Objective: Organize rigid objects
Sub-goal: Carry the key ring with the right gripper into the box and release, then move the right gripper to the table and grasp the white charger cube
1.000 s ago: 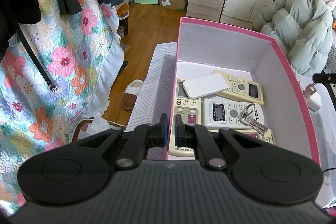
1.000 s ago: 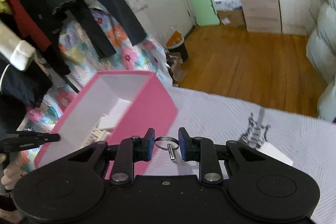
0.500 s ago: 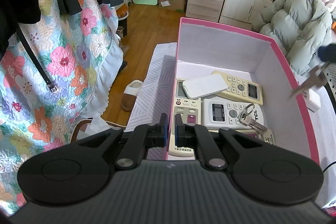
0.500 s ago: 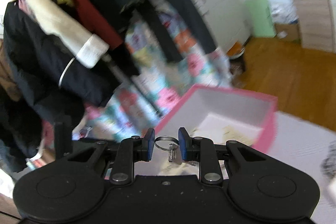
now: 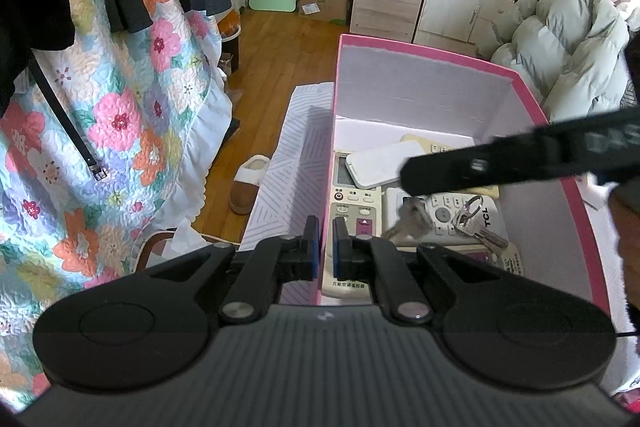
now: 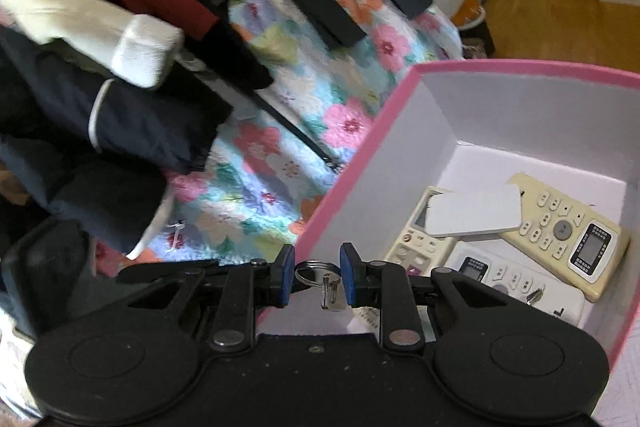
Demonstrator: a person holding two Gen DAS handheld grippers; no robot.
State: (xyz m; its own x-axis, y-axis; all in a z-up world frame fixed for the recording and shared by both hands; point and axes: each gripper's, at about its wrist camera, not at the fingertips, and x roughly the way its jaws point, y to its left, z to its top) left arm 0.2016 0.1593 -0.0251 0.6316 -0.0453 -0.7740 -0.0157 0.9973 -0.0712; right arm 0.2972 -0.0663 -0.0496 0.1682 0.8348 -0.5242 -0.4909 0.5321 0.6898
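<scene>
my right claw [image 6: 316,281] is clamped on a key ring [image 6: 314,273] with its key [image 6: 331,293] hanging down, held over the near corner of the pink box [image 6: 360,155]. my left claw [image 5: 326,247] pinches the box's near wall. inside lie remotes [image 6: 568,227], a white slab [image 6: 474,215] and another key bunch [image 5: 476,221].

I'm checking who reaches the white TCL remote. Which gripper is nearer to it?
Right. The right gripper hangs just above the TCL remote, holding a key ring; the left gripper clamps the pink box wall beside it.
</scene>
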